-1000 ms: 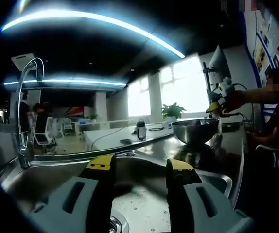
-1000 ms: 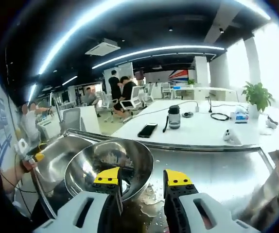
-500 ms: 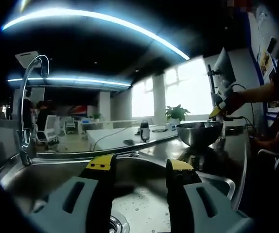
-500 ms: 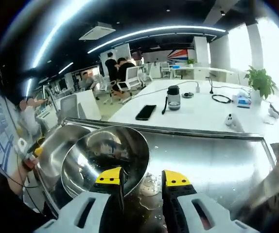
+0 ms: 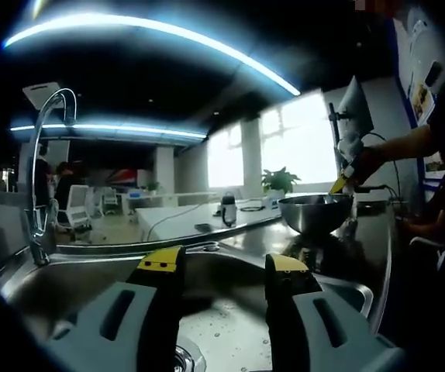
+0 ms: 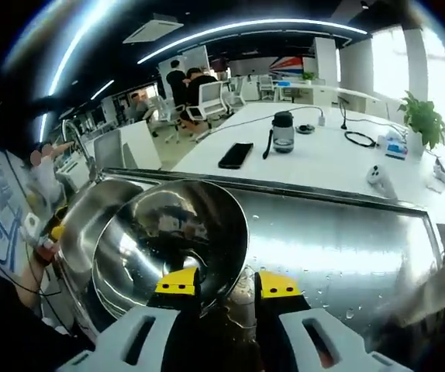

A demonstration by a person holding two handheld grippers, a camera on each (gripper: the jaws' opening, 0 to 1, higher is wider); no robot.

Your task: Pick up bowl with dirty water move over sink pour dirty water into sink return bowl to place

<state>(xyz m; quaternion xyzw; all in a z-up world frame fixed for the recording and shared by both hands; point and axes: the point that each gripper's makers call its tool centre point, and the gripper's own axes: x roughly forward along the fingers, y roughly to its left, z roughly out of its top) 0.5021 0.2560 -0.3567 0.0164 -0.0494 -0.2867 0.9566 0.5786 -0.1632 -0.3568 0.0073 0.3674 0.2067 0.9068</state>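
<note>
Change: right gripper has narrowed its jaws since a second ago and now pinches the near rim of the bowl; the bowl sits higher against the counter.
Right claw: clenched on the bowl rim, one jaw inside, one outside.
Left claw: left gripper spread and empty, hovering above the sink.
Bowl: beside the sink basin, on the counter side.
Risk: a rim pinch may slip (wet steel), spilling early.
Views: left gripper view shows the faucet and the bowl side-on; right gripper view shows its interior.

white table | phone, bottle on it | potted plant
</note>
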